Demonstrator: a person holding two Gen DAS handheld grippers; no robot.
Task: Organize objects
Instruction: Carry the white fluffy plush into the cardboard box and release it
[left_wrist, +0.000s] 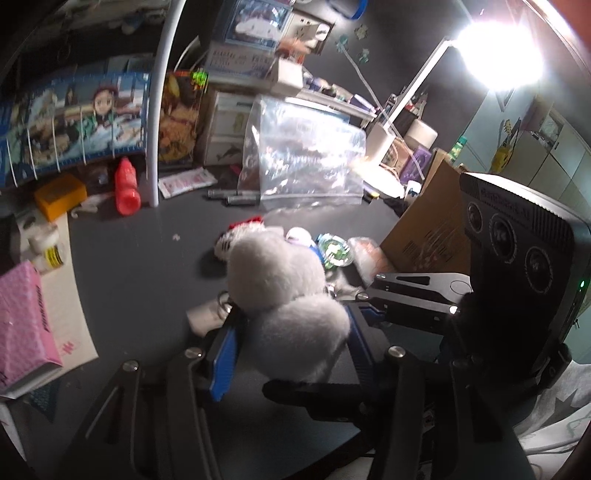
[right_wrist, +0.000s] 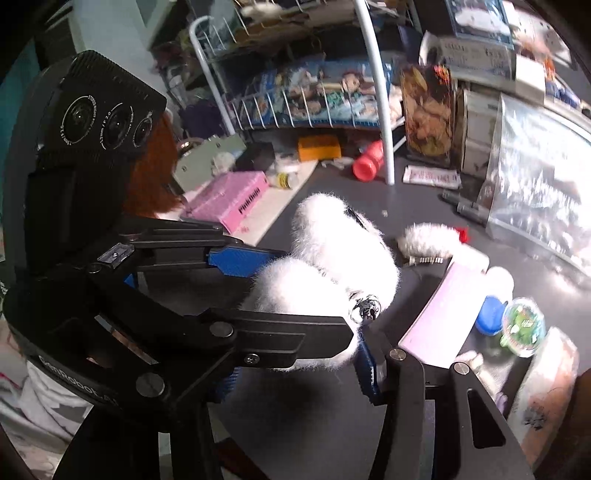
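Note:
A white fluffy plush toy (left_wrist: 280, 288) with a metal key ring lies on the dark table (left_wrist: 147, 258). My left gripper (left_wrist: 291, 325) is shut on its rear puff, blue pads on both sides. My right gripper (right_wrist: 303, 314) comes in across it from the right and also closes on the plush (right_wrist: 332, 251); its far finger is hidden behind the left gripper's arm. The left gripper's body and its lenses fill the left of the right wrist view. A clear plastic zip bag (left_wrist: 303, 155) stands at the back of the table.
A red bottle (left_wrist: 127, 188), an orange box (left_wrist: 61, 195) and grey markers (left_wrist: 236, 197) lie at the back. A pink box (left_wrist: 22, 321) sits left. A cardboard box (left_wrist: 424, 229), a green-lidded cup (left_wrist: 334, 251) and a lilac card (right_wrist: 439, 310) lie right. A bright lamp (left_wrist: 498, 55) glares.

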